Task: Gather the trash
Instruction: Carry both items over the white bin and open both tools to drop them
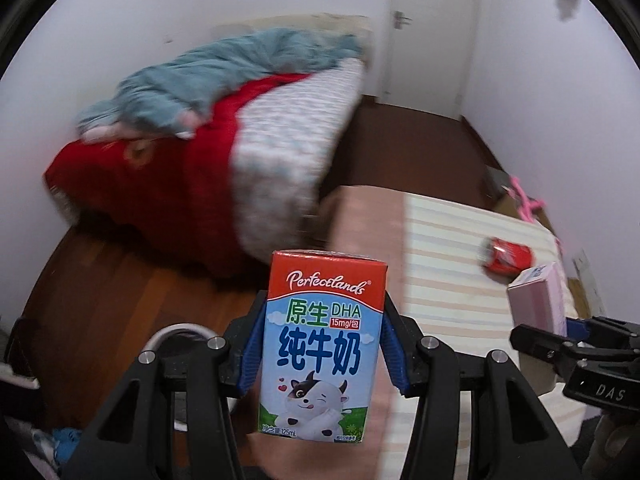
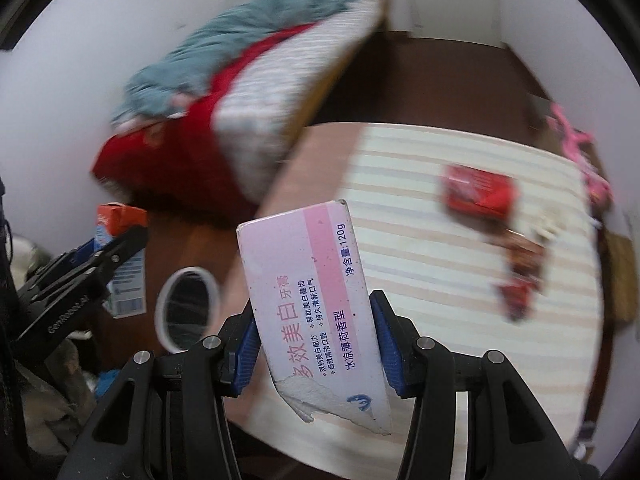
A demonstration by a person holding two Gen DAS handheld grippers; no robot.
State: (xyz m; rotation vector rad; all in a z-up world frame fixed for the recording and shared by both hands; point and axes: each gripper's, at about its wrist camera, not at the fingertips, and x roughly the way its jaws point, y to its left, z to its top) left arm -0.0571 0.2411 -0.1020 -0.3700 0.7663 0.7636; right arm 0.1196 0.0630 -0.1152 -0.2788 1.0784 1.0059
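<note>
My left gripper (image 1: pixel 322 344) is shut on a small blue-and-red milk carton (image 1: pixel 320 344), held upright in the air. My right gripper (image 2: pixel 316 344) is shut on a pink toothpaste box (image 2: pixel 312 312) with a torn lower end. The right gripper also shows in the left wrist view (image 1: pixel 560 332) with the pink box (image 1: pixel 538 296), and the left gripper with its carton (image 2: pixel 120 248) shows in the right wrist view. A red can (image 2: pixel 478 190) lies on the striped table (image 2: pixel 420 240), with a dark red wrapper (image 2: pixel 520 276) near it. A white-rimmed bin (image 2: pixel 188 308) stands on the floor below.
A bed (image 1: pixel 288 152) with a red blanket and a blue-grey cover stands behind the table. A door (image 1: pixel 424 28) is at the back. Pink hangers (image 2: pixel 576 148) lie past the table's far right edge. The floor (image 1: pixel 408 148) is dark wood. Clutter sits at the lower left.
</note>
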